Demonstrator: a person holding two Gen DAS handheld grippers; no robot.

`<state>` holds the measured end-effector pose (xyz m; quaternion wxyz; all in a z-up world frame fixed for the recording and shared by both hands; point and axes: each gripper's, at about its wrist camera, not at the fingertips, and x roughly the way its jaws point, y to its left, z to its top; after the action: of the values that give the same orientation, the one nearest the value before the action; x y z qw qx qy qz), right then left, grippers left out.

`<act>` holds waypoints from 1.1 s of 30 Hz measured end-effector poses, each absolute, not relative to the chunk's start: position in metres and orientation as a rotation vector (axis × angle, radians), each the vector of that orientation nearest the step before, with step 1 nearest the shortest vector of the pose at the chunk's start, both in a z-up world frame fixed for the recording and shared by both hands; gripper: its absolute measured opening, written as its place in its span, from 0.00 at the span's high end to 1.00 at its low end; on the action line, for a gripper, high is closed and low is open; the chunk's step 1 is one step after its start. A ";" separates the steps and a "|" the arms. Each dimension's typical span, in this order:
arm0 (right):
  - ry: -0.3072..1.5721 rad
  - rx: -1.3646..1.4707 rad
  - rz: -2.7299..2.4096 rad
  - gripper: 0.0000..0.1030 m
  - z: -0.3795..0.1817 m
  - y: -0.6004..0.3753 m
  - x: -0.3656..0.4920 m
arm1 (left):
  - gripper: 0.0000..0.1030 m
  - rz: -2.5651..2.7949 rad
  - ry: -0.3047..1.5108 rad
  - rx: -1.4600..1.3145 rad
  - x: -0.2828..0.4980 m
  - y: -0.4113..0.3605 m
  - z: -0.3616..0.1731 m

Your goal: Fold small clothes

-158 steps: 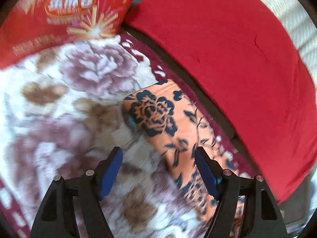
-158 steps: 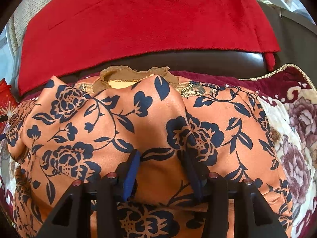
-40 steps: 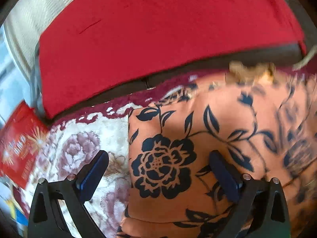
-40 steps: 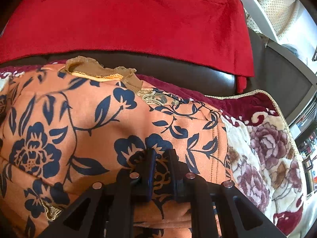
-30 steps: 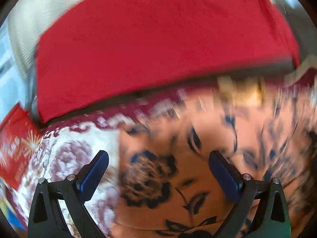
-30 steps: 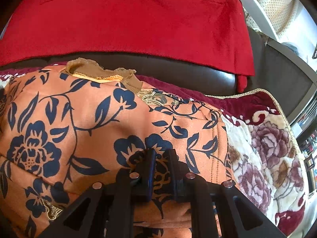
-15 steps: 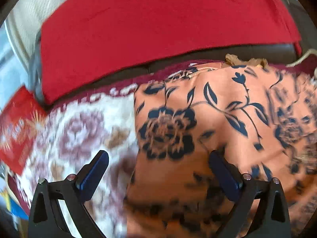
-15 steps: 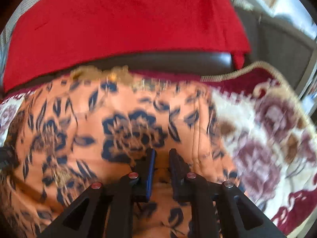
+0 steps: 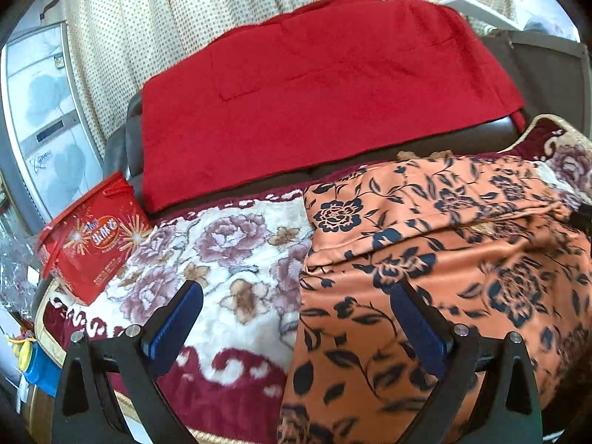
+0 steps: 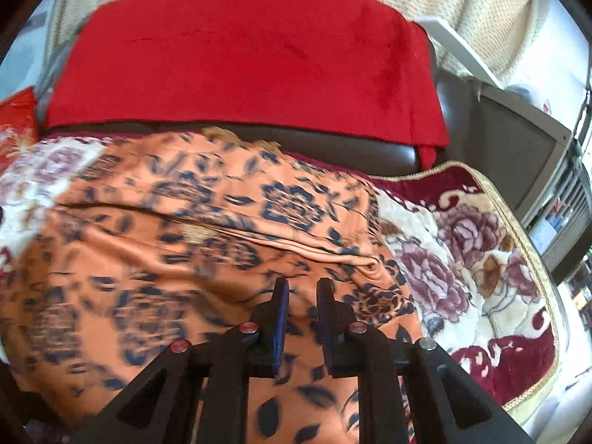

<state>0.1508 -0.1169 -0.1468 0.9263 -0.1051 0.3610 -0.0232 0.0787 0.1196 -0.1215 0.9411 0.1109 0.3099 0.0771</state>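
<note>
Behind us a red throw point(image 9: 325, 85) drapes the sofa back, above a flowered blanket point(image 9: 229, 259). Our left tool point(image 9: 296, 329) stands wide and empty; the orange garment point(image 9: 462, 259) lies to its right, long axis running across. Our right tool point(image 10: 300, 310), narrow, seems to pinch the garment's near fold, though blur hides contact. Only the left view shows a red bag point(image 9: 92, 236).

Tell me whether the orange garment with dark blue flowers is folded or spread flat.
Folded, at least partly: the orange garment with dark blue flowers has one layer doubled over another, its edge running as a crease across the cloth, over the plush floral blanket.
</note>
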 end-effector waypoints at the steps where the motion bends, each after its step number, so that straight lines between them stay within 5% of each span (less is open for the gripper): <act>1: 0.731 -0.203 -0.043 0.82 -0.140 -0.115 0.146 | 0.02 0.155 0.630 0.236 0.072 0.119 -0.118; 20: 0.599 -0.284 0.027 0.79 -0.081 -0.058 0.075 | 0.02 0.218 0.602 0.206 0.012 0.147 -0.096; 26: 0.609 -0.338 0.039 0.67 -0.093 -0.023 0.081 | 0.02 0.285 0.630 0.181 0.016 0.174 -0.108; 27: 0.610 -0.348 0.039 0.61 -0.095 -0.018 0.083 | 0.02 0.290 0.633 0.178 0.016 0.178 -0.110; 28: 0.611 -0.353 0.040 0.44 -0.096 -0.015 0.084 | 0.02 0.293 0.636 0.175 0.016 0.180 -0.112; 30: 0.593 -0.366 0.054 0.32 -0.098 -0.006 0.083 | 0.02 0.299 0.644 0.163 0.016 0.187 -0.116; 33: 0.578 -0.410 0.059 0.33 -0.100 0.010 0.082 | 0.02 0.305 0.654 0.150 0.016 0.193 -0.120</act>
<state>0.0816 0.0096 -0.1000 0.9375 -0.2005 0.2828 0.0289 0.0158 0.1932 -0.1202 0.9328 0.0732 0.3198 0.1490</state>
